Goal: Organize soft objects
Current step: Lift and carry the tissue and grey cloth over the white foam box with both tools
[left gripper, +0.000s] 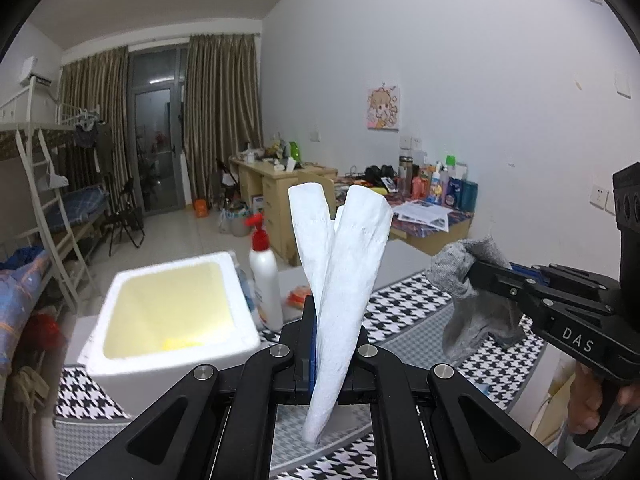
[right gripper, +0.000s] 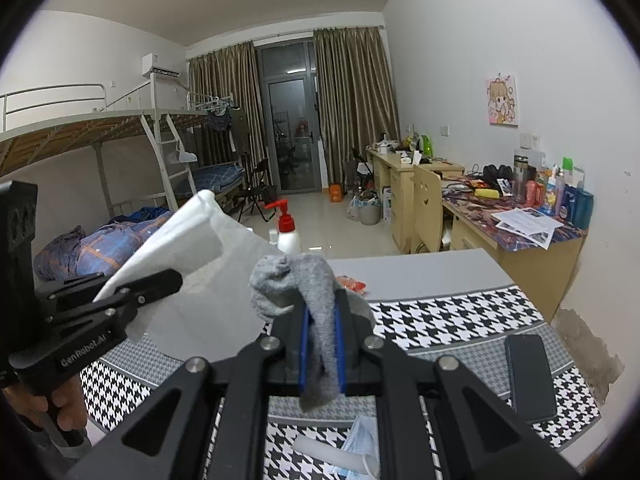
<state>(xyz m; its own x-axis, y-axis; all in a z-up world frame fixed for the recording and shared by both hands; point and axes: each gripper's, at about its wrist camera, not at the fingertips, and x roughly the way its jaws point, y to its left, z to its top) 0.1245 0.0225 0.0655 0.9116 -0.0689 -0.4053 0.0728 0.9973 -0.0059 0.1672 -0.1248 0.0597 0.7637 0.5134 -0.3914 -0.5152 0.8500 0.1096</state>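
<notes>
Dormitory surroundings fill the background: a bunk bed [right gripper: 120, 132] at 9 o'clock, brown curtains [right gripper: 352, 92] around a glass door at 12 o'clock, and a cluttered wooden desk [right gripper: 520, 236] along the wall at 3 o'clock. Closer in lies a counter covered by a houndstooth cloth [right gripper: 460, 320].

In the left wrist view, the left tool [left gripper: 320, 336] is clamped fully shut on a white folded towel [left gripper: 340, 272], whose two ends stand up toward 12 o'clock. A white foam box [left gripper: 172, 312] sits at 9 o'clock from it, open-topped, with a white pump bottle [left gripper: 266, 280] with a red cap just beside the box's right wall.

At 3 o'clock the right tool [left gripper: 476, 276] pinches a grey sock [left gripper: 464, 304], which hangs limp below the jaws; in its own view the right tool [right gripper: 320, 340] has its blue pads closed on the sock, well above the cloth.

A black phone [right gripper: 528, 376] lies on the cloth at 4 o'clock, and a blue face mask [right gripper: 360, 440] at 6 o'clock.
</notes>
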